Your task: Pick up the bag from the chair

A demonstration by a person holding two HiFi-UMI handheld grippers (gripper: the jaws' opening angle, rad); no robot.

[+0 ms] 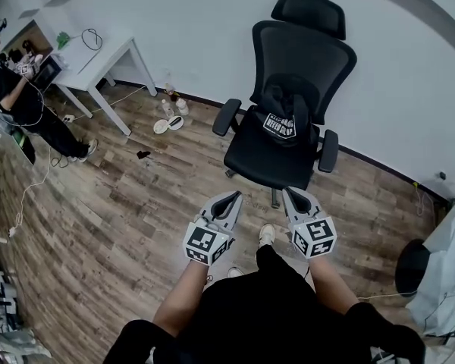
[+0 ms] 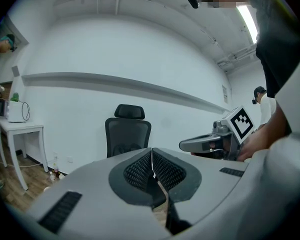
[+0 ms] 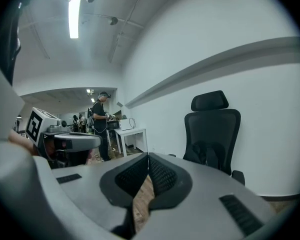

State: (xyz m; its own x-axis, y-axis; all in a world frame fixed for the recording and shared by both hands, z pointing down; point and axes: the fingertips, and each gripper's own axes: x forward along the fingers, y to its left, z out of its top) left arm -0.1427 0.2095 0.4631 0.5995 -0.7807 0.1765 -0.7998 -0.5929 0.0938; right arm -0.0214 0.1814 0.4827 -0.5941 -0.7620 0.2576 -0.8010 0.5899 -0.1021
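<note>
So at this point nothing had been grabbed. The bag (image 1: 282, 114) was sitting on the seat of the black office chair (image 1: 322, 55), slumped back against the backrest, which is probably the only reason it stood upright instead of flopping over. It was black too, with a light printed patch facing out, so the patch was the easiest way to spot it against the mesh.

The person stood right in front of the chair with the left gripper (image 1: 233, 196) and the right gripper (image 1: 287, 192) held side by side, both aimed roughly at the seat. Neither one touched the chair or the bag; they were short of the seat's front edge, with wood floor (image 1: 121, 203) under them. Each gripper's own view showed the jaws pressed together with nothing between them, which made sense, since there was nothing to hold on the way in.

My read: this was the approach stage, so the task had barely started. The jaws would have to come apart before anything could go around a strap or the top of the bag, and black on black could make the pick a bit fiddly.

Off to the left were a white table (image 1: 102, 55) and another person (image 1: 11, 89), well away from all this.
</note>
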